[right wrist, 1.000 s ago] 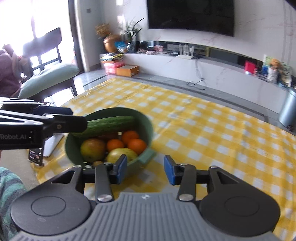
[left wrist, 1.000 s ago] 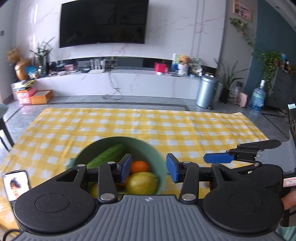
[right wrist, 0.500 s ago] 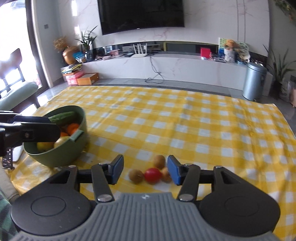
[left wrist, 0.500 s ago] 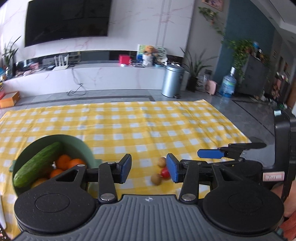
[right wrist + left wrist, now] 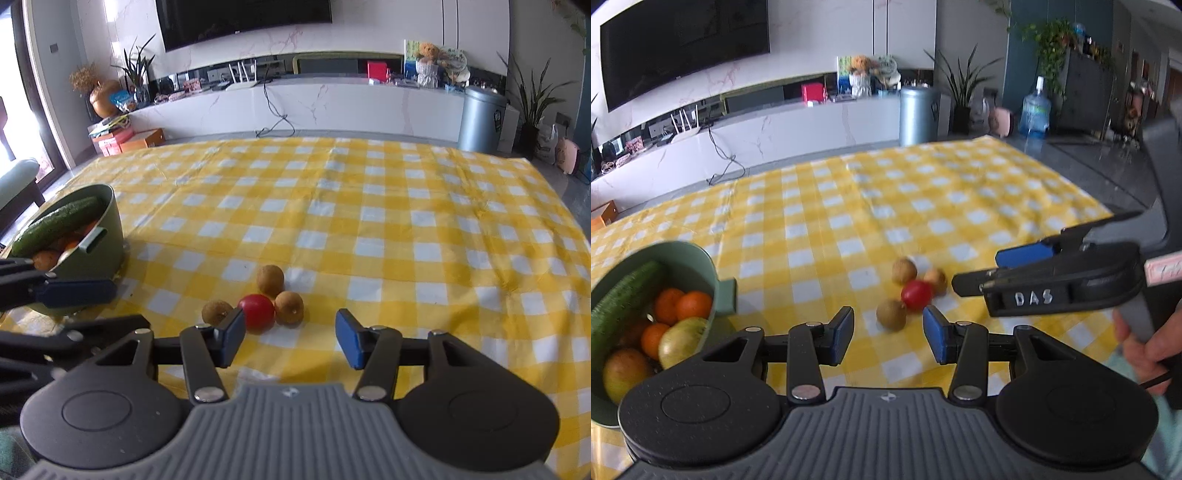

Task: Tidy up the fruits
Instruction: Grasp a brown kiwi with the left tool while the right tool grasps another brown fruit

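A red tomato (image 5: 256, 312) and three small brown fruits lie together on the yellow checked cloth: one left (image 5: 216, 312), one behind (image 5: 270, 279), one right (image 5: 289, 307). They also show in the left wrist view, tomato (image 5: 916, 294). A green bowl (image 5: 701, 263) at the left holds a cucumber (image 5: 618, 306), oranges (image 5: 692, 304) and yellowish fruits; it also shows in the right wrist view (image 5: 105, 236). My left gripper (image 5: 888, 334) is open and empty, just before the nearest brown fruit (image 5: 891, 314). My right gripper (image 5: 290, 338) is open and empty, just short of the group.
The cloth (image 5: 388, 229) covers the table to its edges. A white TV console (image 5: 332, 107), a metal bin (image 5: 482, 118) and plants stand on the floor beyond. The right gripper's body (image 5: 1063, 282) reaches in beside the fruits in the left wrist view.
Both grippers have swung right, away from the bowl, and come closer to the loose fruits. The bowl now sits at the left edge of both views. Both stay open.
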A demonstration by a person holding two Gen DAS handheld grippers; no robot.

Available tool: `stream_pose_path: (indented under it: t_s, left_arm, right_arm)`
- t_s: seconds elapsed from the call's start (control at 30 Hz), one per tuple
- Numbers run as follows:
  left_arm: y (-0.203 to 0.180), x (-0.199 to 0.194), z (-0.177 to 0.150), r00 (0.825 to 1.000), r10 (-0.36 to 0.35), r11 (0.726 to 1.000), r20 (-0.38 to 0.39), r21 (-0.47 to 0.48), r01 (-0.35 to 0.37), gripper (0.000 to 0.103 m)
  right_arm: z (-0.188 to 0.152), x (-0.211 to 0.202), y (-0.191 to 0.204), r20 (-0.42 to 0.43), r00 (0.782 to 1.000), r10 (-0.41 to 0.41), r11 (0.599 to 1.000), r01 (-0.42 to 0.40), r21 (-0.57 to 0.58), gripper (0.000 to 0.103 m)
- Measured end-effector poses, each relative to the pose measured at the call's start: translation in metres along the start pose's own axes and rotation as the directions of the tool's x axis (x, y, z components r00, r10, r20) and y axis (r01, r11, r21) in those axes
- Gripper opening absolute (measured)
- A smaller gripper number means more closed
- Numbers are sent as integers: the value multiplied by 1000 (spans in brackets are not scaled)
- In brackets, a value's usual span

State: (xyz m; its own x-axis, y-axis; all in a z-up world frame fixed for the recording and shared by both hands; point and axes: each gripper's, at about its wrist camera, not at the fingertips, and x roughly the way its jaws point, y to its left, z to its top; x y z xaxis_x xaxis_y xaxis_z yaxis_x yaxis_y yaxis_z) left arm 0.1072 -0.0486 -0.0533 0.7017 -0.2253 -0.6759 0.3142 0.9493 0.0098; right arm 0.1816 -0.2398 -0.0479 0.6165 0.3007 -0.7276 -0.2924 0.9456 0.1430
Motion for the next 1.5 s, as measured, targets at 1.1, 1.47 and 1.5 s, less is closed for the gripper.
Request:
stream_pose_path:
  t_s: [1.1, 1.47, 1.5]
  left_arm:
    - [7, 65, -8, 999, -33, 997, -37, -67, 31, 44]
    - [9, 66, -9, 997, -56, 995, -43, -91, 52, 30]
    - [9, 66, -10, 998, -51, 995, -44, -93, 46, 30]
  right_arm:
    - [5, 63, -53, -49, 979, 197, 876, -153, 458, 27]
    - [6, 64, -50, -54, 980, 193, 886, -151, 438, 20]
    - [6, 64, -50, -54, 981, 189, 890, -148, 432, 20]
